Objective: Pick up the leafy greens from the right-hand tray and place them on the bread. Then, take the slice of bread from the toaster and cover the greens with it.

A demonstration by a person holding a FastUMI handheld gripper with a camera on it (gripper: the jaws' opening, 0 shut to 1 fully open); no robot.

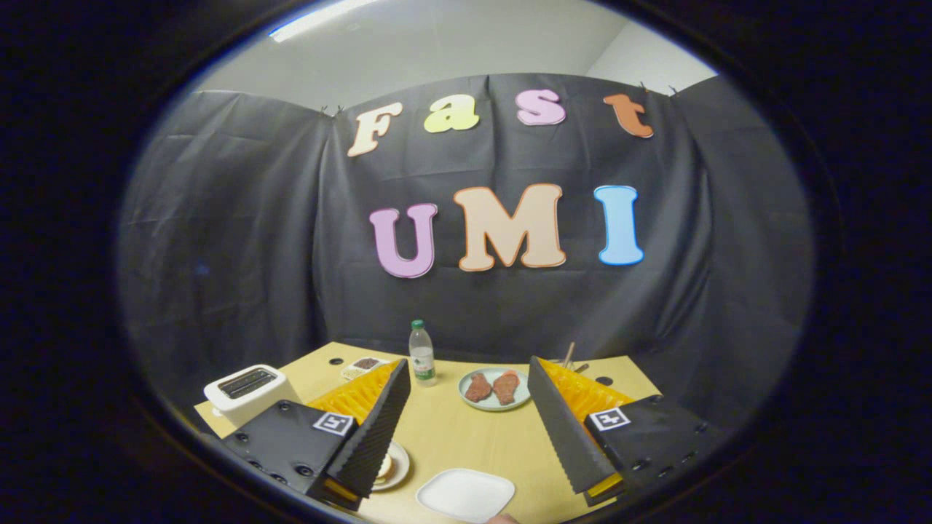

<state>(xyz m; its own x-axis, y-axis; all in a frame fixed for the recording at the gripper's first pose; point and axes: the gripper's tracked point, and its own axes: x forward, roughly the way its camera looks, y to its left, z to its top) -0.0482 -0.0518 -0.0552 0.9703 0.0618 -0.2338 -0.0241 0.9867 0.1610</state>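
I've got the tool (466,407) hanging above the table (466,437), fingers spread with nothing between them. Toaster (251,393) sits left; bread (384,466) waits by the left finger. Can't spot the greens.

White toaster (250,391), tan table (466,437), grey plate (495,405).

From my seat the feed is dim overall, lit from above by a ceiling strip light (324,20) that flares white. The wooden table (466,437) catches most of that light and reads warm and even, with soft shadows only. The white plate (466,495) between the spread fingers of the gripper (466,429) glares slightly. Fisheye bending curves the table's far edge, and everything softens and darkens toward the rim.
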